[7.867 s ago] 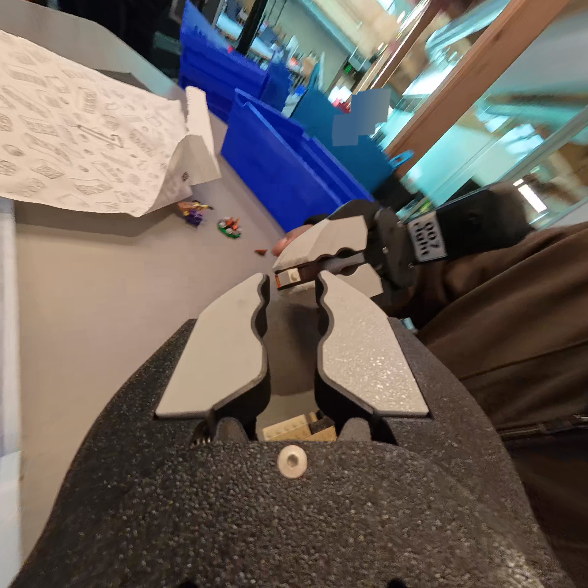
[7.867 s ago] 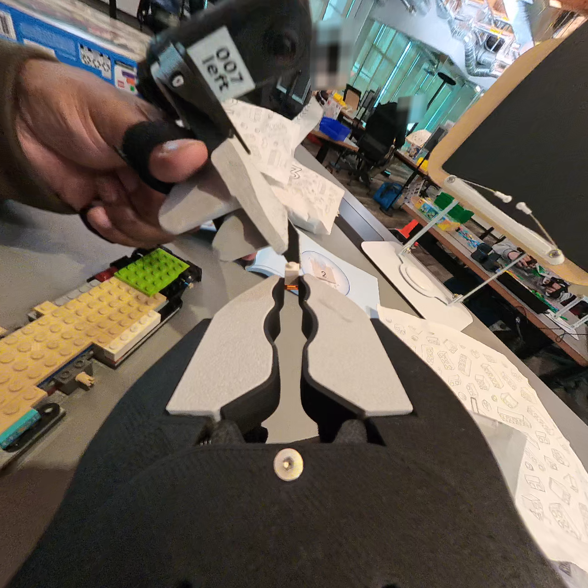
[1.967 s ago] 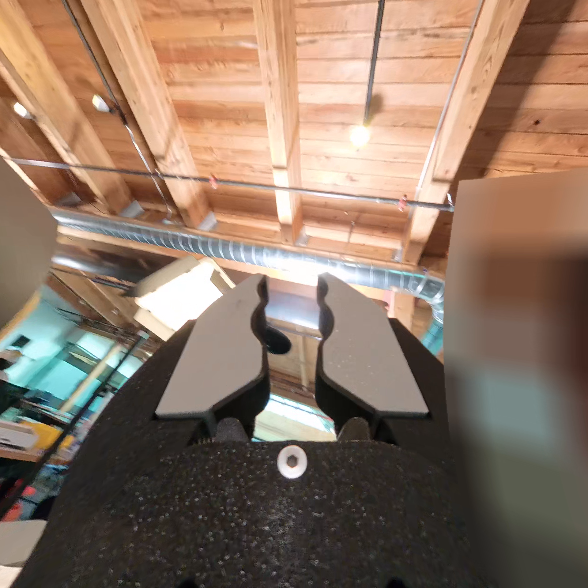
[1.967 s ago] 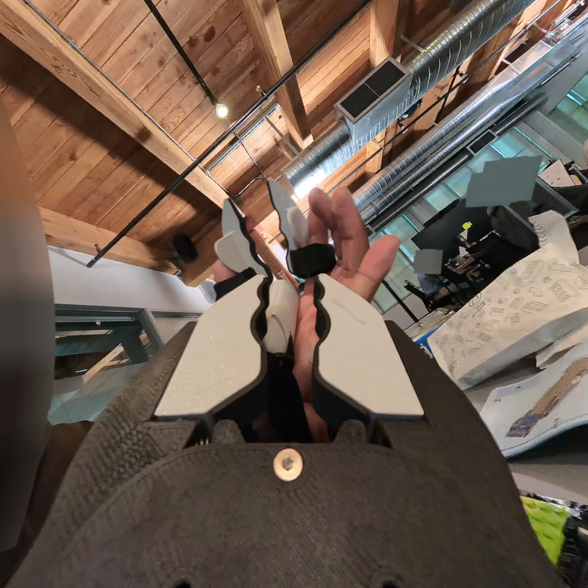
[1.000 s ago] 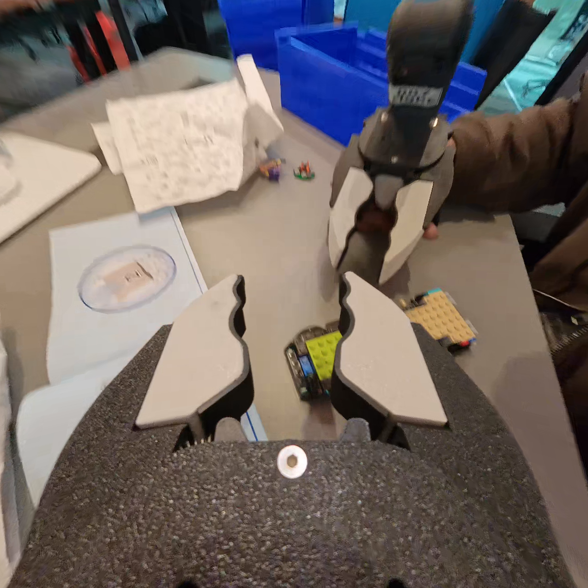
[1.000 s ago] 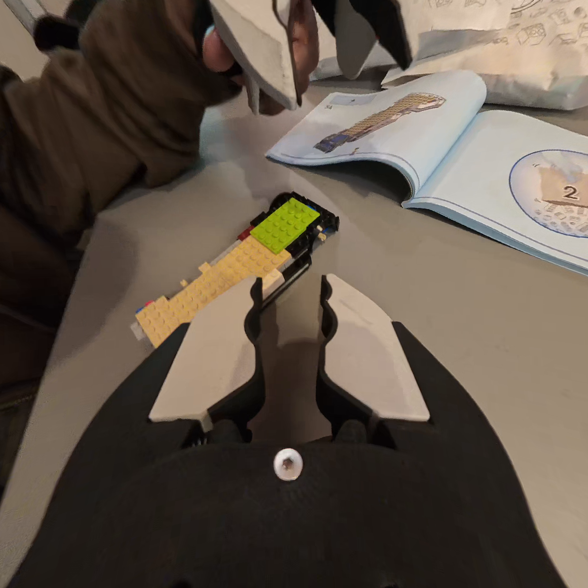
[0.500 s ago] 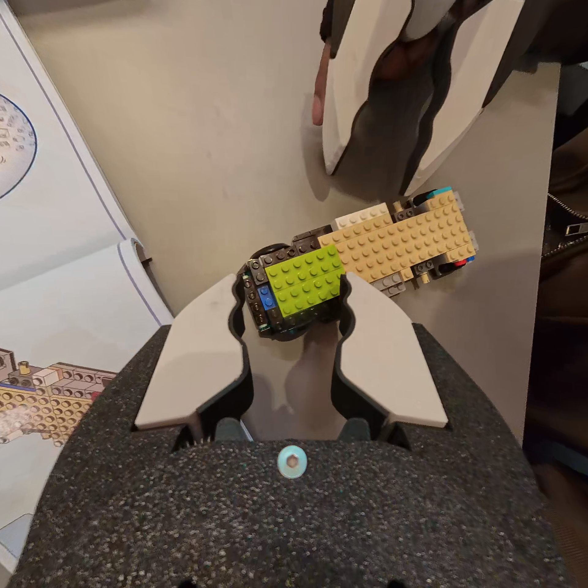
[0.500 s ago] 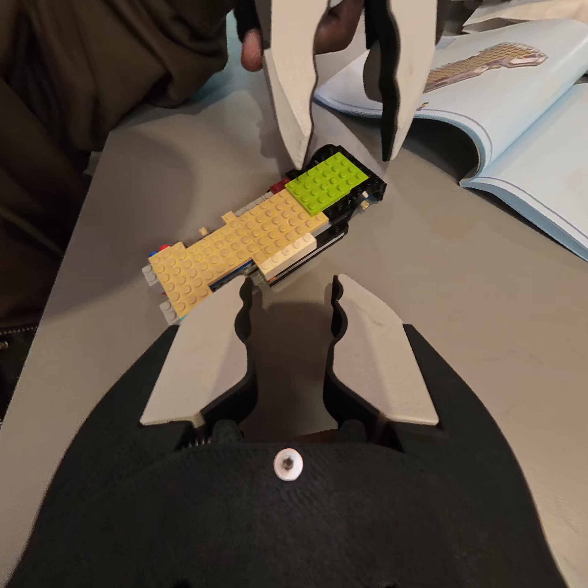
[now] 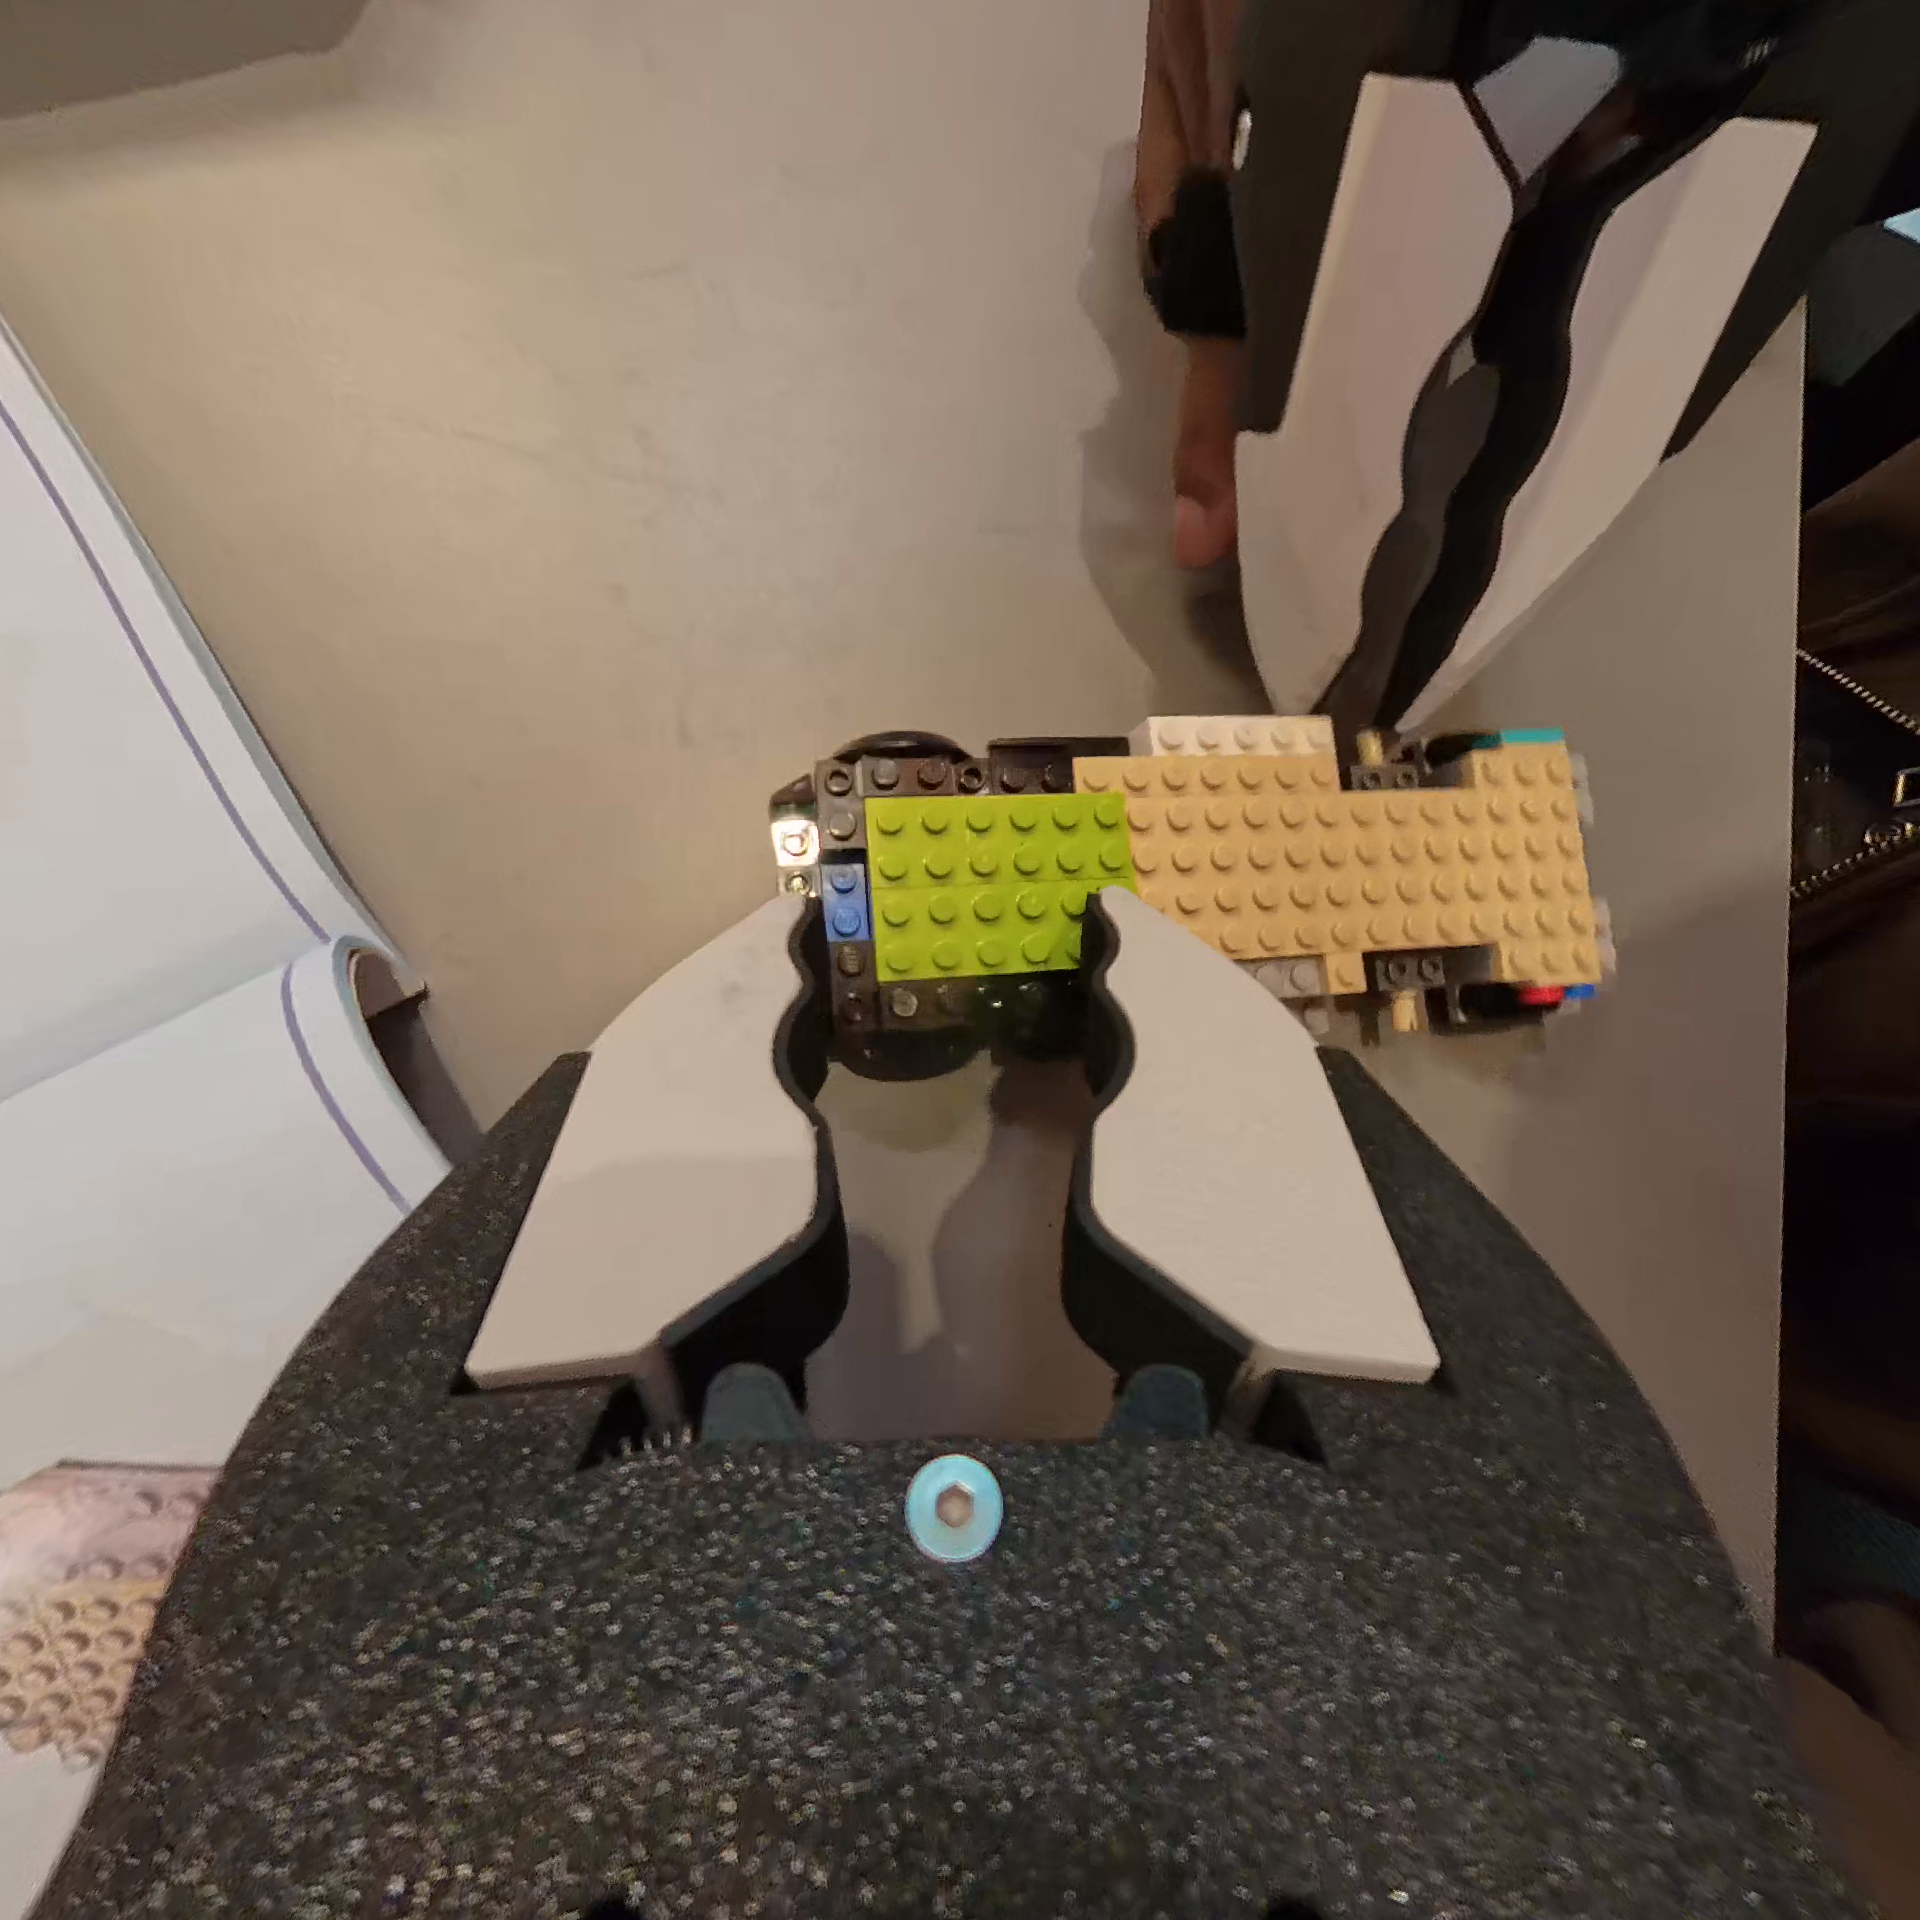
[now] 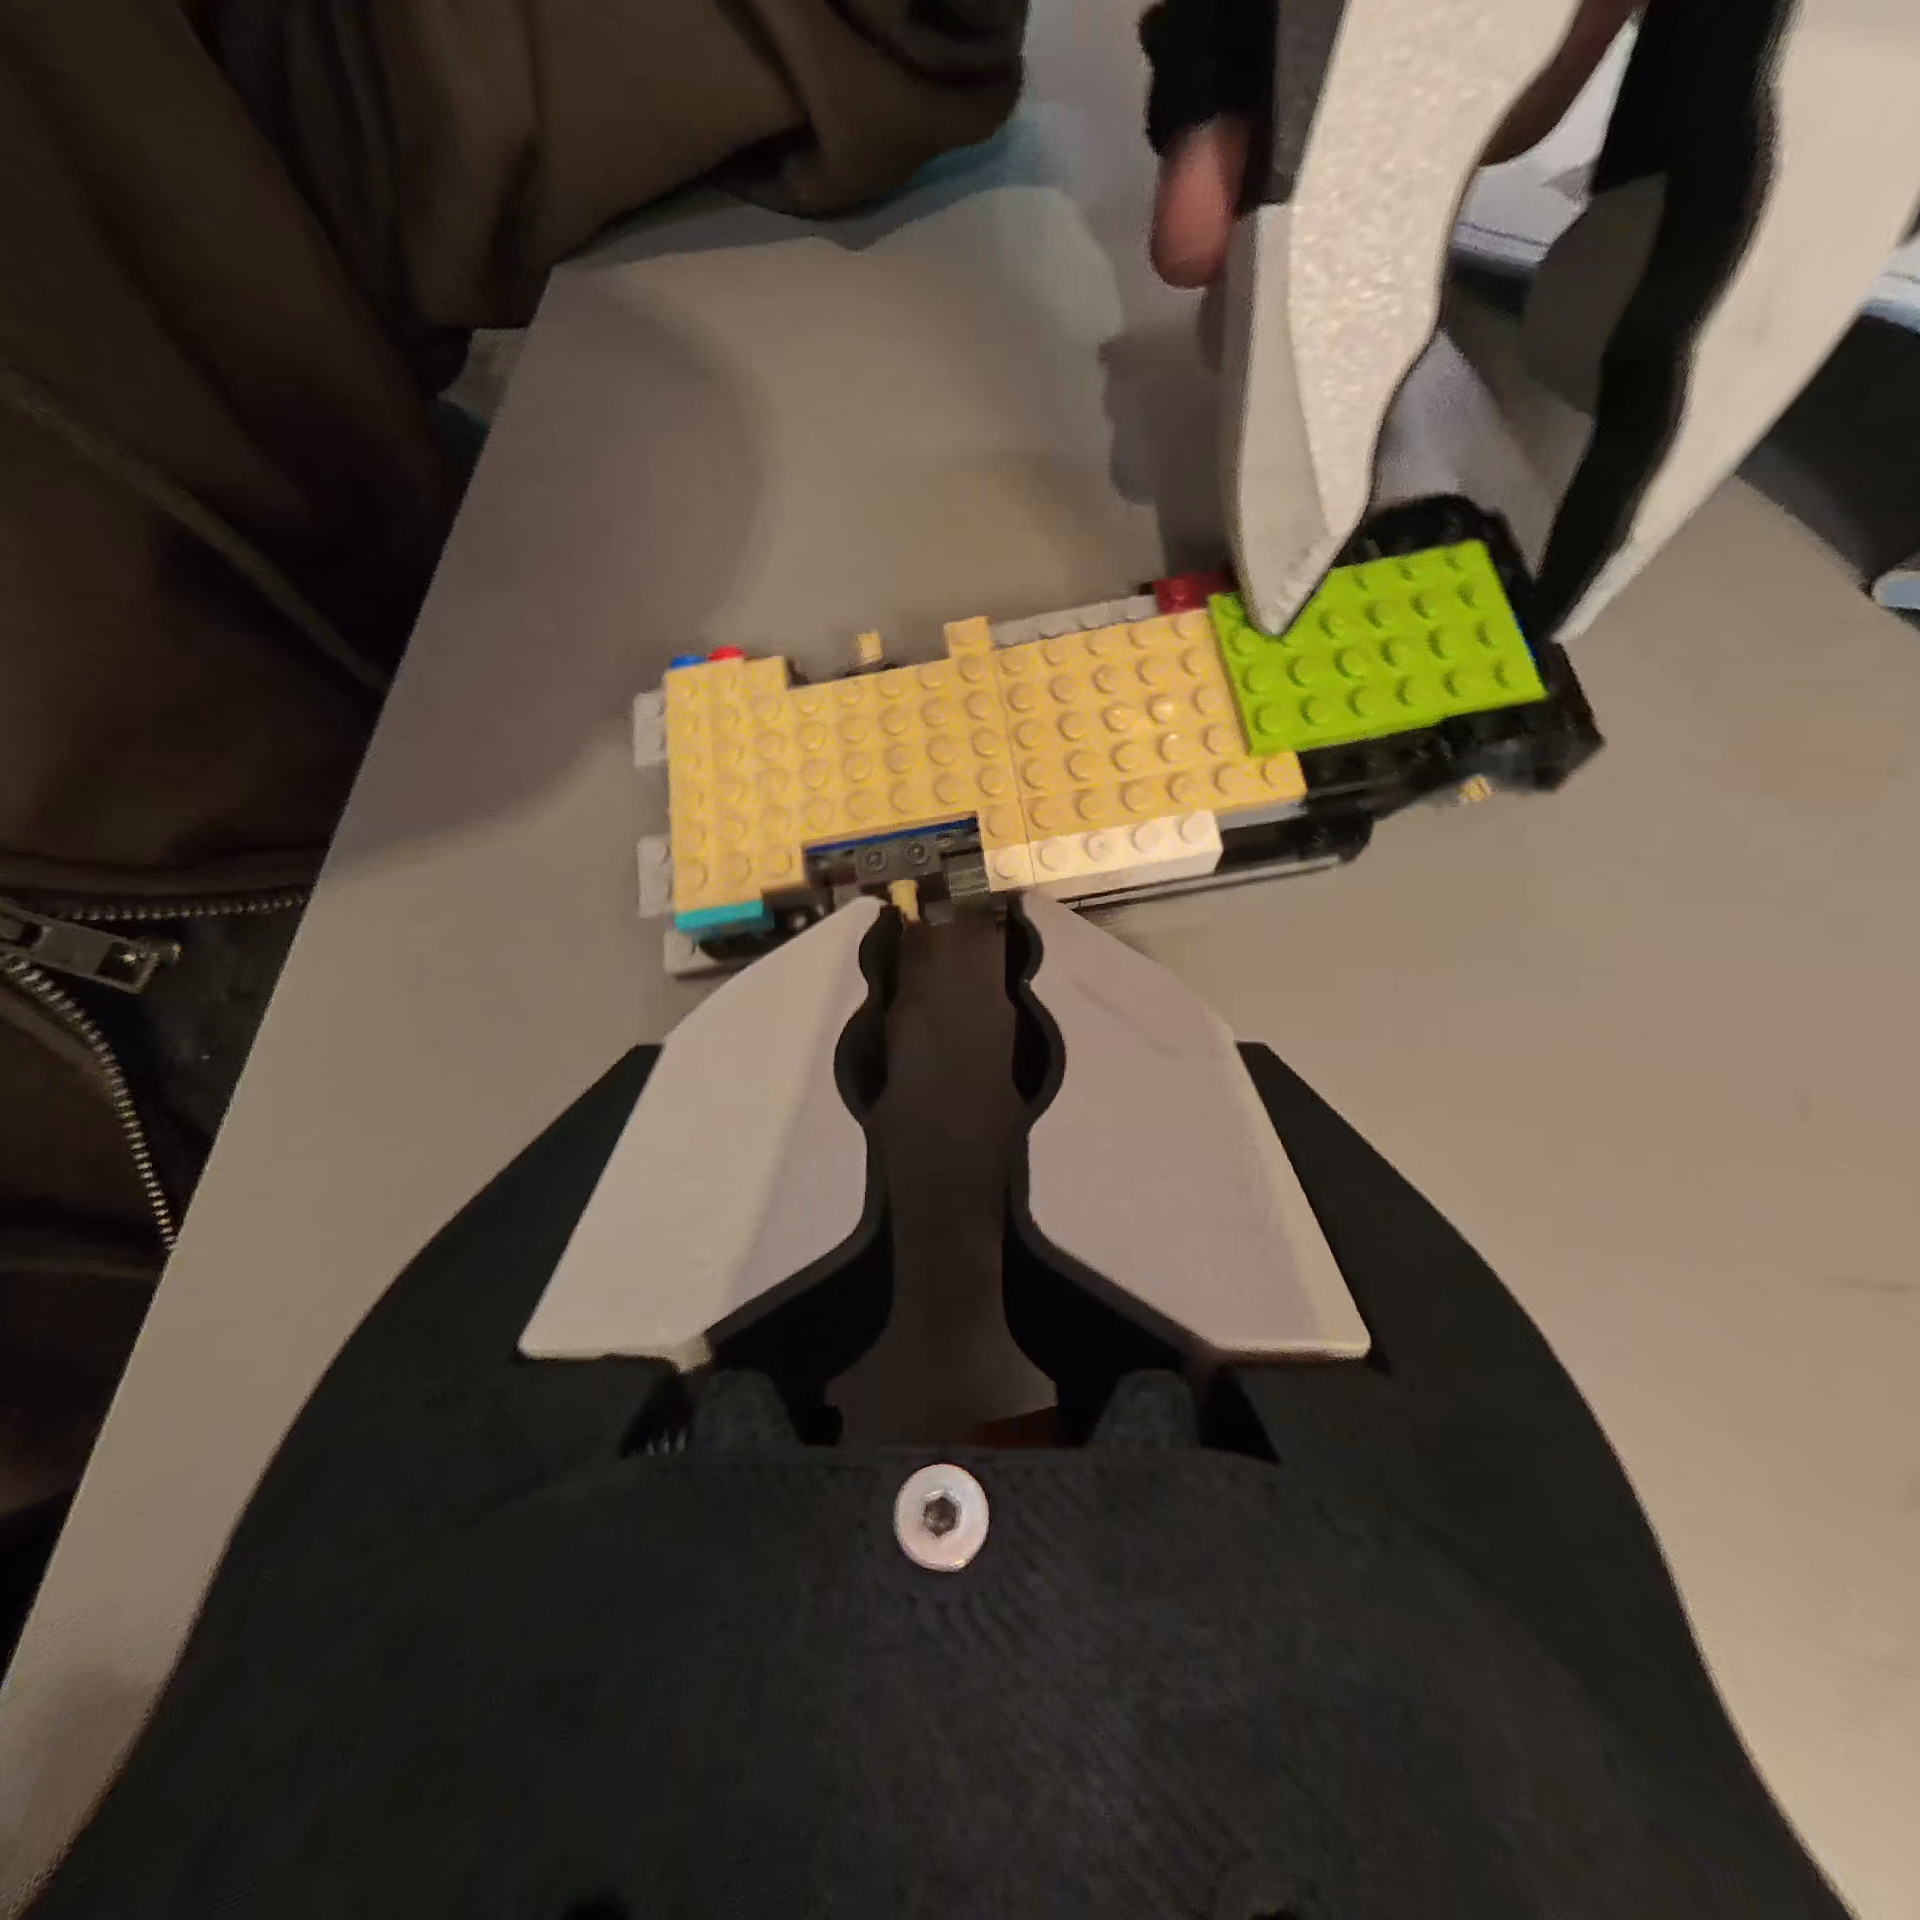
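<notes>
1. The brick model (image 9: pixel 1195 862) lies flat on the table (image 9: pixel 520 416).
2. The left claw (image 9: pixel 940 914) straddles its green end, wide open; contact cannot be told.
3. The right claw (image 10: pixel 940 914), narrowly parted, holds nothing and nears a tan peg (image 10: pixel 906 896).
4. The model could be shoved sideways by either tip.
5. The underside is hidden.

Open booklet (image 9: pixel 156 935) on grey table (image 9: pixel 520 416)

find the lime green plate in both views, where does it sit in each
Left wrist view: green plate sits at centre, on the brick model's left end, between the left claw tips.
Right wrist view: upper right, on the model's right end, under the other claw.
Shared landmark: the tan plates beside it.
</notes>
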